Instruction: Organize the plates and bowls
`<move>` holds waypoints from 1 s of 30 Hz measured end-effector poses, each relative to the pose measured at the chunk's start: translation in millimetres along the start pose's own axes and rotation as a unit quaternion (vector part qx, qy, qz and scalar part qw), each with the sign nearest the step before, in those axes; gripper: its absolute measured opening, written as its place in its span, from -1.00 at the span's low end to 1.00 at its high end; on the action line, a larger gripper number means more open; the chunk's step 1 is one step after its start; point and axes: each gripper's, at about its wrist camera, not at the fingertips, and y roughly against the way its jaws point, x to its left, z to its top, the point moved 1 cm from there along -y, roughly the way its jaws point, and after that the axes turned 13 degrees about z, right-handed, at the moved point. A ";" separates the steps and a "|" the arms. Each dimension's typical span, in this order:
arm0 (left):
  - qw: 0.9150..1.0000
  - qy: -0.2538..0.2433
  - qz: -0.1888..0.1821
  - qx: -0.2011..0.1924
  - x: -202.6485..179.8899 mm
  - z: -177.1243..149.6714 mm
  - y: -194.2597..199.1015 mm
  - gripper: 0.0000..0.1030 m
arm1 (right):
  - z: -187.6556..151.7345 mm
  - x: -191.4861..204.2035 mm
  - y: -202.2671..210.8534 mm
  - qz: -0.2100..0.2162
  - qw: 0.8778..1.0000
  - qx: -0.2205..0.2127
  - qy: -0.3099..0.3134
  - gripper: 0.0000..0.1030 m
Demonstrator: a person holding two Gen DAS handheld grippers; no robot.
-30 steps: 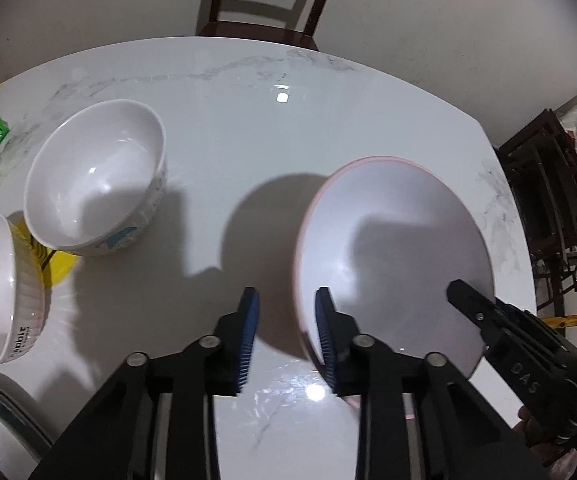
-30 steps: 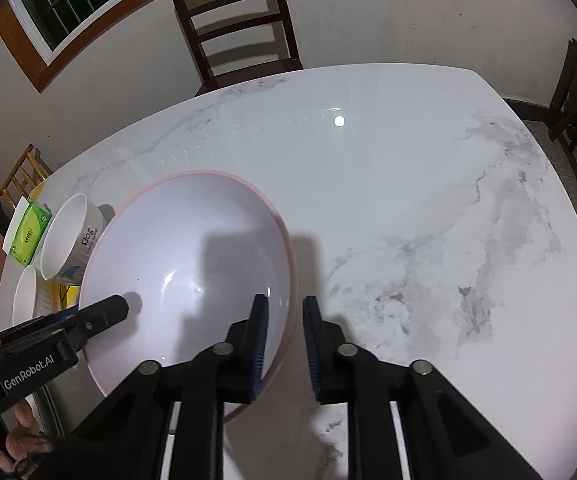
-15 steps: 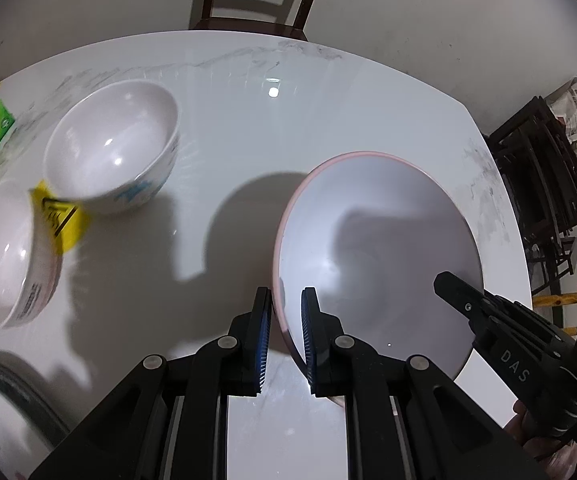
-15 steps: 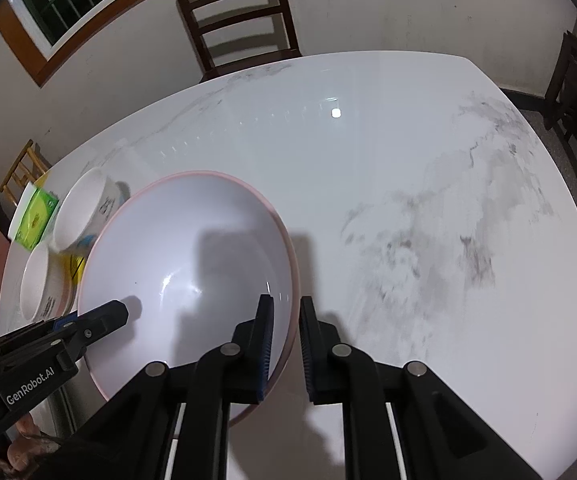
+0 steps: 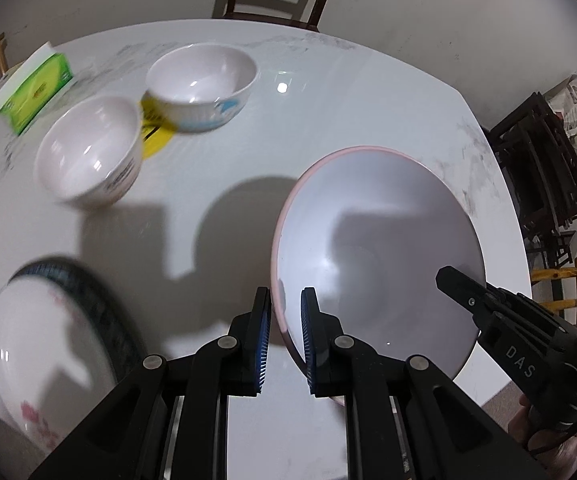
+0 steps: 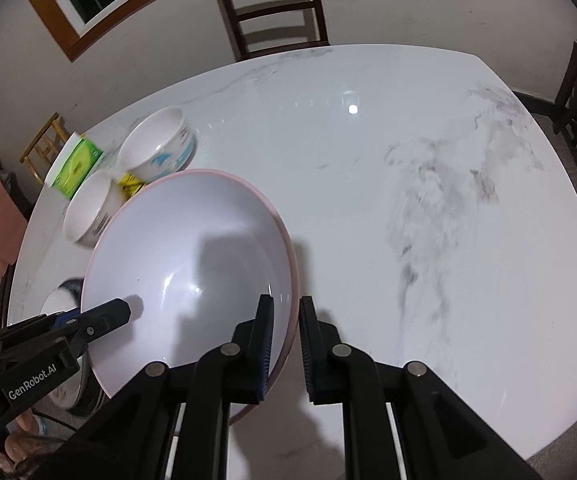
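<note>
Both black tools (image 5: 284,336) (image 6: 285,344) have blue ribbed pads, silver screws, white lettering

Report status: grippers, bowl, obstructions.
Left gripper and right gripper both shut on large pink-rimmed white bowl, opposite rims. Bowl lifted off white marble table. Floral dark-rimmed plate below left; two small white bowls beyond.

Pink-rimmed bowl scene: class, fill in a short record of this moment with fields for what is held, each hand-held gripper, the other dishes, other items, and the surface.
held item: large pink-rimmed bowl, gripped at opposite rims
left hand-held gripper: shut on the bowl's left rim
right hand-held gripper: shut on the bowl's right rim
other dishes: blue-patterned bowl; white bowl with dark print; floral plate with dark rim
other items: green box; yellow paper under the small bowls
surface: white marble table
</note>
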 end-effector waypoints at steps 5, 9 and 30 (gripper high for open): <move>1.000 0.004 -0.001 0.006 12.5 -24.8 5.1 -0.76 | -22.9 14.4 6.3 0.002 1.000 0.004 0.004 -0.74; 1.000 0.010 -0.008 0.013 21.5 -45.2 7.0 -0.76 | -37.6 20.6 9.4 0.002 1.000 0.005 0.006 -0.74; 1.000 0.015 -0.012 0.019 19.0 -80.3 -5.0 -0.76 | -71.1 7.7 4.1 0.005 1.000 0.006 -0.021 -0.74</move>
